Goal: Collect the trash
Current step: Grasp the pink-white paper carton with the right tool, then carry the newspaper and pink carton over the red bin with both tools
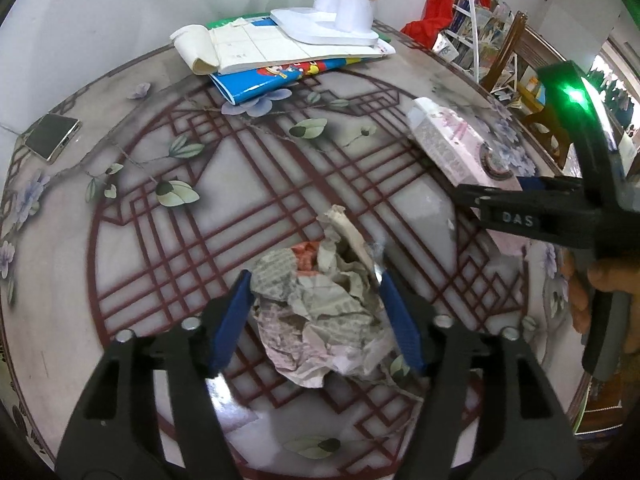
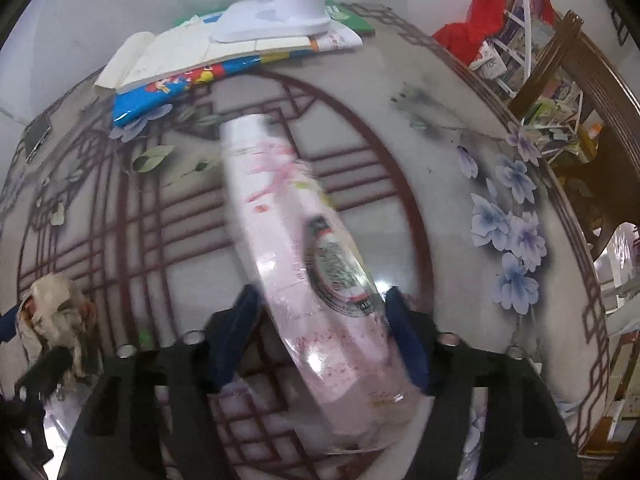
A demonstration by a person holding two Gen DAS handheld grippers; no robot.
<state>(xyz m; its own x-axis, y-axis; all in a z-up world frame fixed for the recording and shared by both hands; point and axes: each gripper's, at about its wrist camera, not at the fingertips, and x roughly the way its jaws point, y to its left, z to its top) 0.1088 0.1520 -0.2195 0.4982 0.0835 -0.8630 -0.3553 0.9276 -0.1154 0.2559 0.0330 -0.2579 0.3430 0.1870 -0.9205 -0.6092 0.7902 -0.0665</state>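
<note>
Blue-padded, the left gripper (image 1: 316, 312) straddles a crumpled newspaper wad (image 1: 320, 312) on the patterned table (image 1: 160, 216), pads barely off the paper, while the right gripper (image 2: 320, 332) brackets a pink carton (image 2: 304, 256) lying beside it, contact unclear through blur.

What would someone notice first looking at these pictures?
Most striking is the crumpled newspaper ball in the middle of the patterned table, sitting between the blue pads of the left gripper. To its right lies a long pink carton, with the right gripper straddling it. At the far edge, a white desk lamp base sits on a stack of books.
</note>
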